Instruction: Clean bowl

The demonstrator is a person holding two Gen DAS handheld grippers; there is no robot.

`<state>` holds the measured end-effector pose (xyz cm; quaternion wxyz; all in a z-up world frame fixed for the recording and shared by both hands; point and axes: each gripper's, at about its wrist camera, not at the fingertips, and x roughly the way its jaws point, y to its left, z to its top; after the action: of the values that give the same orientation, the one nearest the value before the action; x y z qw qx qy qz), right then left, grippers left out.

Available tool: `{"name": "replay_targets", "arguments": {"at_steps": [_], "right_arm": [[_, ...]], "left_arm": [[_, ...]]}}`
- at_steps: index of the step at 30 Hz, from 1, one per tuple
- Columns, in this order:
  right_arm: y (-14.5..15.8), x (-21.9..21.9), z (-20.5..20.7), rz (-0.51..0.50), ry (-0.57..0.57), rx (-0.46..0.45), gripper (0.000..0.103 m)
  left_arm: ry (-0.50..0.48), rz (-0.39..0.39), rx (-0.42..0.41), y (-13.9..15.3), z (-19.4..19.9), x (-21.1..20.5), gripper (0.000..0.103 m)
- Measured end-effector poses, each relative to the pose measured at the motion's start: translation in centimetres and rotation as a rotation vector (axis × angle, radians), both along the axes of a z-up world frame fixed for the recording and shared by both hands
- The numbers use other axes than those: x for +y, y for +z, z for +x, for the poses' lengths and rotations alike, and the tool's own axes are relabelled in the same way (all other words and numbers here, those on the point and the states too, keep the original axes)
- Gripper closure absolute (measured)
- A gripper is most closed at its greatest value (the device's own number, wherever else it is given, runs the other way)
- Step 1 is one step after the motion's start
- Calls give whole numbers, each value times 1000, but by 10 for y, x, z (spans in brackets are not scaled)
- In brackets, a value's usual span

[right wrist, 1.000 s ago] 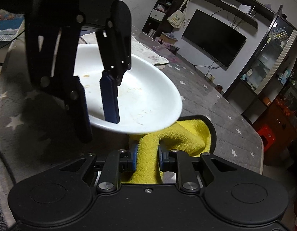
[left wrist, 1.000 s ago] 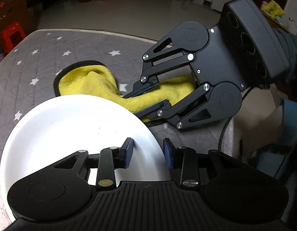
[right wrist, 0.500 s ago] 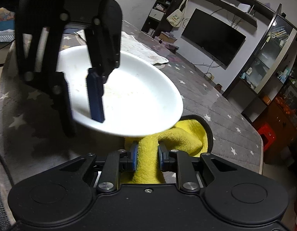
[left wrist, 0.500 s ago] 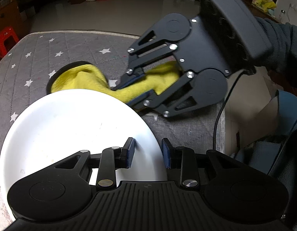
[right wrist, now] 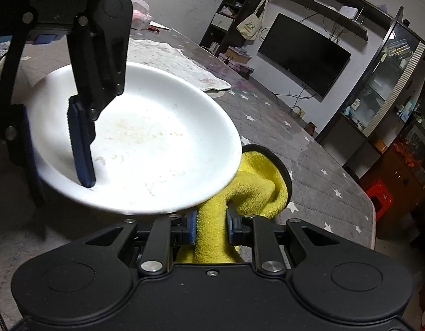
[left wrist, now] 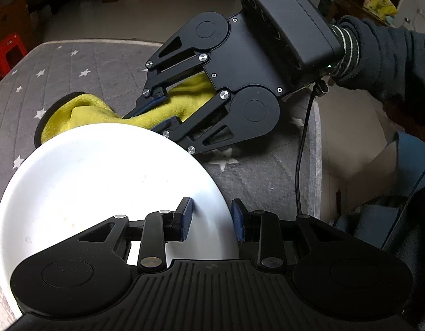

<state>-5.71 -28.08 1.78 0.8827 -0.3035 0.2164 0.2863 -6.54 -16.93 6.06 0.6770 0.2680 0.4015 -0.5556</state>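
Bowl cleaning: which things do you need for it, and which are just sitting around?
Needed:
- white bowl, gripped at its rim by the left tool
- yellow cloth, pinched in the right tool

Just sitting around:
- white mat on the table behind the bowl
- TV
- tote bag
- red stool

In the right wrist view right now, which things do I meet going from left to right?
left gripper → white bowl → yellow cloth → television → red stool
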Motion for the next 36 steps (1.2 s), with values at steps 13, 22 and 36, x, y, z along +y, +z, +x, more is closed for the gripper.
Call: {"name": "replay_targets", "arguments": {"at_steps": [13, 22, 36], "right_arm": [[2, -1, -14, 7, -11, 2, 81], [5, 2, -30, 17, -20, 13, 81], [7, 4, -35, 41, -51, 37, 81]], "left_arm": [[67, -5, 6, -1, 12, -12, 65], [58, -15, 1, 0, 11, -9, 65], [40, -14, -3, 0, 4, -2, 68]]}}
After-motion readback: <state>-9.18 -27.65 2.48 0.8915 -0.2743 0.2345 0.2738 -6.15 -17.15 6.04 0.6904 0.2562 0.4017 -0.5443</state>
